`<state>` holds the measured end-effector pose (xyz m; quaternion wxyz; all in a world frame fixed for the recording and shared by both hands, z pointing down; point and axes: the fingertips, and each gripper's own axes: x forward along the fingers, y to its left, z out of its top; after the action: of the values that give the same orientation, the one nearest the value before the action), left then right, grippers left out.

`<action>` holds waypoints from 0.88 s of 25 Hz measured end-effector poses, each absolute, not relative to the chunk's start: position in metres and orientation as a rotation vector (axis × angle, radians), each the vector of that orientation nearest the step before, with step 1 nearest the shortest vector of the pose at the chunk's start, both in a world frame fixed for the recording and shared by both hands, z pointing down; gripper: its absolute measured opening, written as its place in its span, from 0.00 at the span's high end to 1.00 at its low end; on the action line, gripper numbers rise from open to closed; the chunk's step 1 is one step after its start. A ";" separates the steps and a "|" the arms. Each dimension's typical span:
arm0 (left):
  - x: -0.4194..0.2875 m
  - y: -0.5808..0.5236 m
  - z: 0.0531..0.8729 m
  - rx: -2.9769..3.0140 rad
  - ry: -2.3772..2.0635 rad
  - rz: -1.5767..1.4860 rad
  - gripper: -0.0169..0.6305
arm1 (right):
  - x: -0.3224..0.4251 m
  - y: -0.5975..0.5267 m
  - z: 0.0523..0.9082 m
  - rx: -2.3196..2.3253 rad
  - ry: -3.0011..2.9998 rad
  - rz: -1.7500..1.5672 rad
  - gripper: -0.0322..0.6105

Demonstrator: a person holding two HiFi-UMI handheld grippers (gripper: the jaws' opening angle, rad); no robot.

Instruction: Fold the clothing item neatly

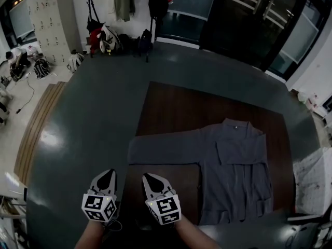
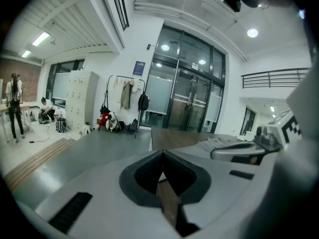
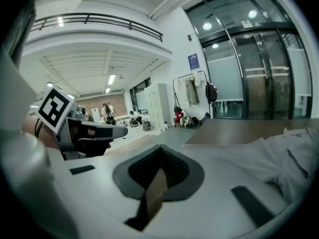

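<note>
A grey long-sleeved shirt (image 1: pixel 233 165) lies flat on the brown table panel (image 1: pixel 176 108), collar toward the far side and one sleeve (image 1: pixel 161 152) stretched out to the left. My left gripper (image 1: pixel 108 174) and my right gripper (image 1: pixel 149 177) hover side by side near the front edge, just short of that sleeve. Both are shut with nothing between their jaws. In the left gripper view the closed jaws (image 2: pixel 160 157) point across the table, with the right gripper (image 2: pixel 249 151) and the shirt (image 2: pixel 219 142) on the right. The right gripper view shows its shut jaws (image 3: pixel 159 152), the shirt (image 3: pixel 271 153) and the left gripper (image 3: pixel 84 129).
A broad dark grey surface (image 1: pixel 88 118) surrounds the brown panel. At the back stand a coat rack with bags (image 1: pixel 111 38), lockers (image 1: pixel 52 19) and glass doors (image 1: pixel 244 19). People (image 1: pixel 18 58) are at the far left. Something white and crumpled (image 1: pixel 311 180) lies off the right edge.
</note>
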<state>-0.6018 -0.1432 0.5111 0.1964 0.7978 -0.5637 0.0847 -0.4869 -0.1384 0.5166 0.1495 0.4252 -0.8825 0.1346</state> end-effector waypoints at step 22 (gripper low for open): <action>-0.657 -0.200 0.572 2.376 -1.144 0.332 0.96 | -0.573 -0.204 0.653 1.266 -1.949 0.401 0.83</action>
<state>-0.6567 -0.2001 0.5716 0.2395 0.8680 -0.4178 0.1214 -0.5731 -0.2038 0.6526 0.3817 0.4960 -0.7639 0.1572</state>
